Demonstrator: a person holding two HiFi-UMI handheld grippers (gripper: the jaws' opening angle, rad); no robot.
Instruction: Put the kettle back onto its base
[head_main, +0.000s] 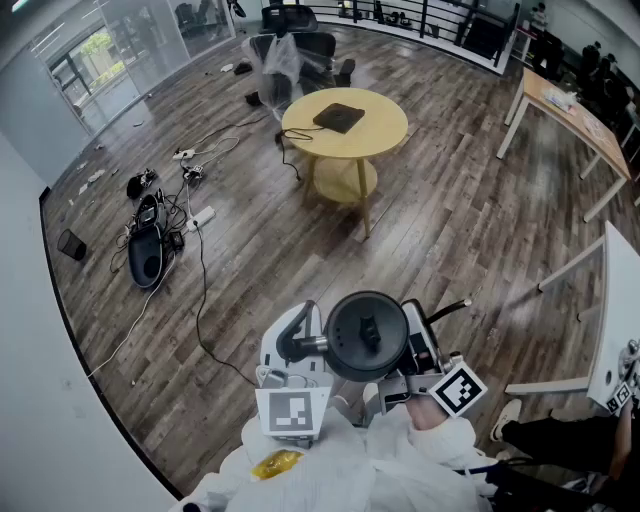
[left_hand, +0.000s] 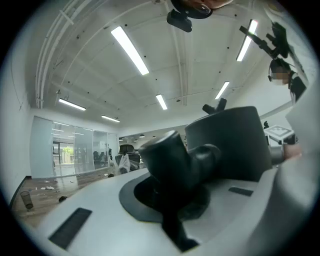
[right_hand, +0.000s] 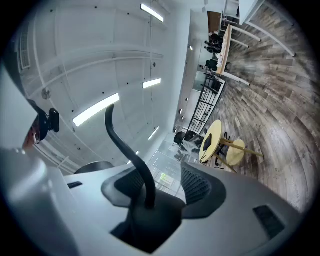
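In the head view I see the black kettle (head_main: 368, 335) from above, held close to the person's body over the wooden floor. My left gripper (head_main: 300, 346) is shut on its handle (left_hand: 172, 160), and the kettle body (left_hand: 227, 145) fills the right of the left gripper view. My right gripper (head_main: 418, 352) sits at the kettle's right side. A thin black cord (right_hand: 127, 150) rises from between its jaws and curls out to the right (head_main: 450, 308). Where that cord leads is hidden. A flat black thing (head_main: 338, 117) lies on the round yellow table (head_main: 380, 130) ahead.
Cables, a power strip and dark gear (head_main: 150, 240) litter the floor at the left. A long wooden desk (head_main: 575, 115) stands at the right. A white table edge (head_main: 620, 300) is near the right side. Office chairs (head_main: 300, 55) stand behind the round table.
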